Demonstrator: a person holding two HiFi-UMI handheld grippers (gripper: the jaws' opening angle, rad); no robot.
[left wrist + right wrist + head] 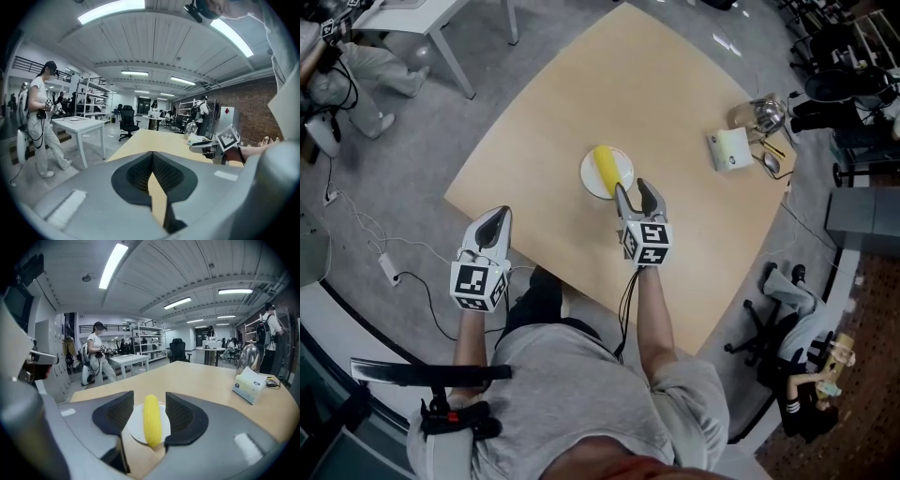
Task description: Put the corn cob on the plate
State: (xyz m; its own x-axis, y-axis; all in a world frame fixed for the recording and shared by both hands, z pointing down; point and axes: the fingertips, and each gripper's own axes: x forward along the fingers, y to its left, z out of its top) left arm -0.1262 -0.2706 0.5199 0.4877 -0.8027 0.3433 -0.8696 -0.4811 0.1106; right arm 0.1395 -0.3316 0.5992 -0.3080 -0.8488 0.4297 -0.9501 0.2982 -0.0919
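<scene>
The yellow corn cob [607, 167] lies on the small white plate [590, 180] near the middle of the tan table [675, 244]. My right gripper [636, 193] hovers at the plate's near edge with its jaws open. In the right gripper view the corn cob [151, 420] shows in the gap between the two pads, touching neither, and rests on the plate [135, 426]; the right gripper [149, 401] holds nothing. My left gripper [496, 218] is off the table's left corner with its jaws together. In the left gripper view the left gripper [152, 153] is shut and empty.
A white tissue box [729, 148], a glass jar [763, 114] and a spoon [771, 164] sit at the table's far right edge. An office chair [773, 314] stands on the right. A white table [77, 123] and a standing person [40, 122] are off to the left.
</scene>
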